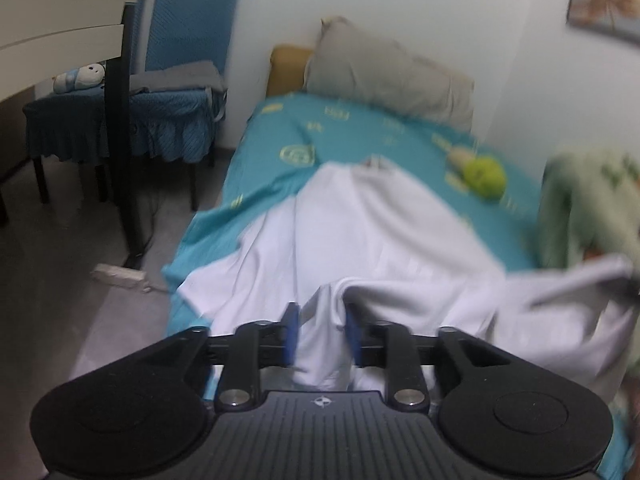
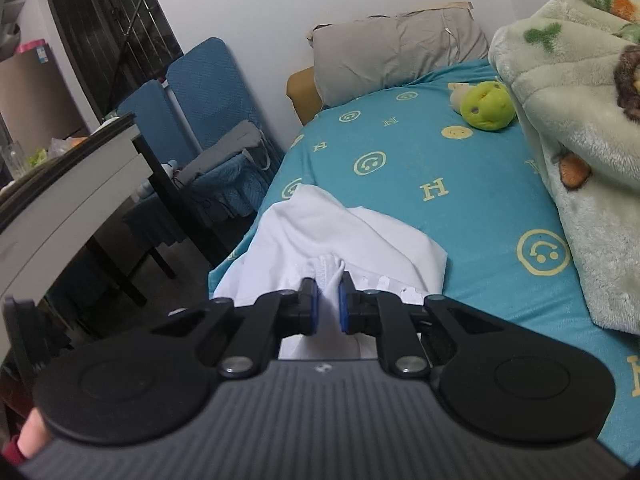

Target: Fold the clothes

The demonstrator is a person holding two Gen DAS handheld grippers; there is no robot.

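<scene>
We find the white garment (image 2: 344, 236) spread across the near part of the bed (image 2: 472, 200), lying on a teal sheet printed with yellow smiley faces and letters, its left edge hanging toward the floor side of the mattress. In the right wrist view, the right claw (image 2: 329, 304) is clenched on a bunched fold of this garment: both blue pads (image 2: 313, 306) press against the cloth, and the gathered fabric stands up between them. In the left wrist view, the left claw (image 1: 322, 334) stands partly parted; a fold of the same white garment (image 1: 380, 232) passes between its blue pads (image 1: 291, 332), but a gap shows beside the cloth on the left, so we record this claw as released, not pinching. That view is blurred, most heavily toward the right edge. At the head of the bed a grey pillow (image 2: 400, 52) leans against the wall. A green plush toy (image 2: 486, 106) lies on the sheet near it, well apart from the garment. A pale green fleece blanket (image 2: 576, 128) is heaped along the bed's right side. To the left of the bed stand blue-covered chairs (image 2: 204, 92), one carrying a grey cloth, and beside them a white bench (image 2: 80, 188) with dark legs.
</scene>
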